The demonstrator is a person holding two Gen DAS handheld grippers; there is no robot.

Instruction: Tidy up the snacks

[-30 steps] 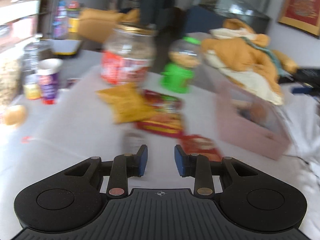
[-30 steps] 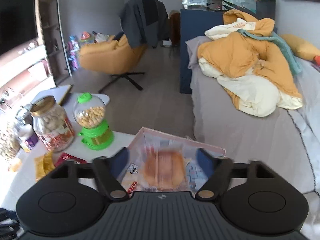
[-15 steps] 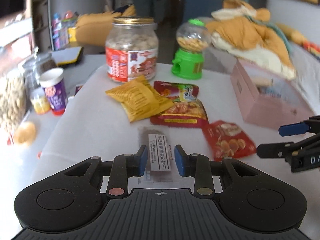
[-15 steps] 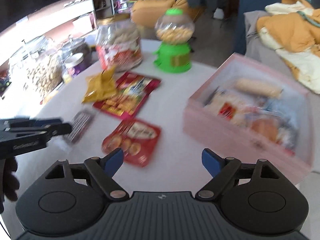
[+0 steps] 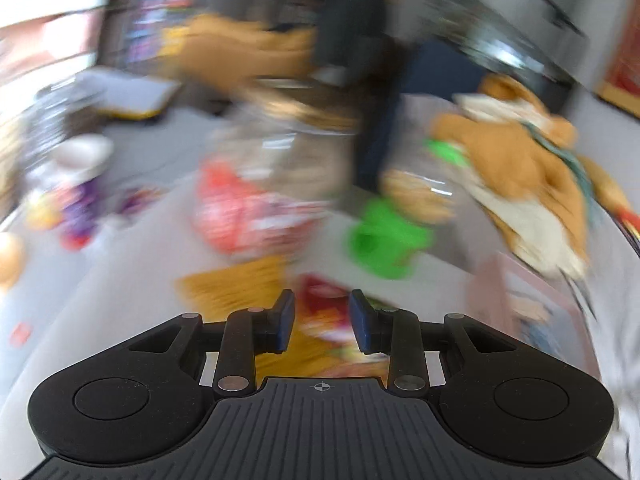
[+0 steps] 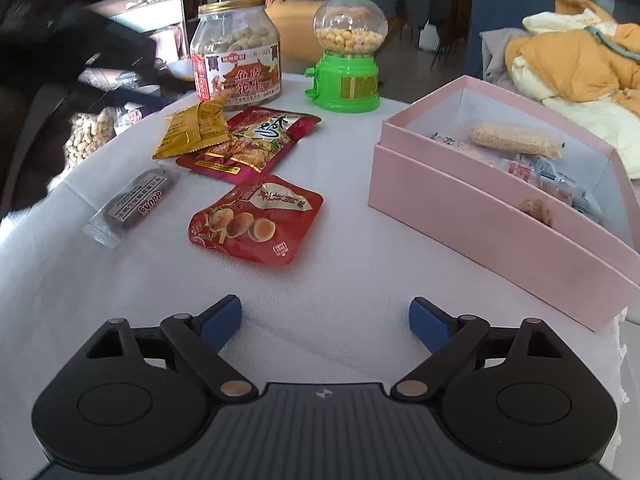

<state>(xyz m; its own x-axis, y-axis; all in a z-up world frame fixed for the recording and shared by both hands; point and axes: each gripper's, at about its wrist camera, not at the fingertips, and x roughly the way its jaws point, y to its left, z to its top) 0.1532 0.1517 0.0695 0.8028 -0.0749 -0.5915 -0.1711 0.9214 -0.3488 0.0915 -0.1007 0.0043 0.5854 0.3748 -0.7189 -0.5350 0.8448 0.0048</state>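
Observation:
In the right wrist view my right gripper (image 6: 325, 320) is wide open and empty, low over the white tablecloth (image 6: 340, 272). Ahead of it lie a red egg-snack packet (image 6: 256, 220), a dark wrapped bar (image 6: 134, 202), a larger red packet (image 6: 252, 142) and a yellow packet (image 6: 196, 130). A pink box (image 6: 500, 224) at right holds several wrapped snacks. The left wrist view is badly blurred: my left gripper (image 5: 322, 326) has a narrow gap between its jaws with nothing in it, over the red packet (image 5: 324, 312) and yellow packet (image 5: 236, 288).
A peanut jar (image 6: 236, 50) and a green candy dispenser (image 6: 348, 52) stand at the table's back. A bag of nuts (image 6: 88, 136) sits at the left edge. A bed with orange and cream bedding (image 6: 576, 64) lies beyond the box.
The left gripper has swung forward and up, from over the dark bar toward the red and yellow packets, blurring its view. The right gripper has dropped lower and closer to the table, still open.

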